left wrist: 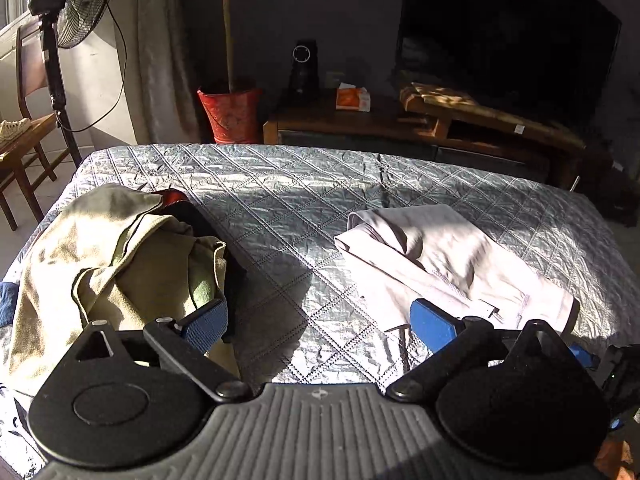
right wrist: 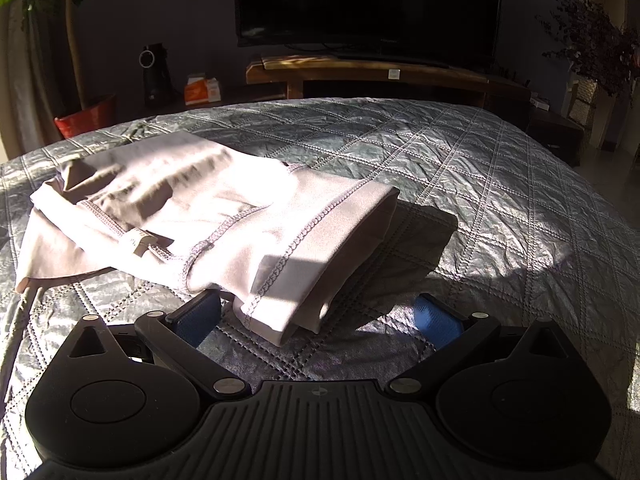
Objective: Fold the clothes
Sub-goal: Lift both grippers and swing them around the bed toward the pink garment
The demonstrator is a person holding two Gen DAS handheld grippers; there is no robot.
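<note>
Judging from the layout, between garments: pale grey garment [right wrist: 192, 216] lying folded in a thick bundle on the quilted bedspread [right wrist: 460, 168], right of the bed's middle, its hemmed end nearest the right gripper [right wrist: 318, 318]. Both blue pads spread wide there, holding nothing, left pad just beside the near hem, right pad over bare quilt. Same with the left gripper [left wrist: 316, 320]: fingers wide apart and empty, hovering above the near part of the bed between the two piles.

Waiting at near left: a crumpled olive-beige garment [left wrist: 108, 256], heaped over something dark with a red edge [left wrist: 176, 198], not identifiable. Probably next in line. Calls for swinging left, pinching an edge or corner of the heap, then dragging it out and spreading it flat before any fold.

Plenty of open quilt through the middle and far side for spreading. Less margin at the left, with the heap reaching close to the bed's left edge and cloth liable to slide off. Beyond that edge a wooden chair [left wrist: 28, 132] and a standing fan [left wrist: 80, 4]; past the far edge, a red plant pot [left wrist: 230, 114] and a low wooden TV stand [right wrist: 380, 72], well apart from the work.
</note>
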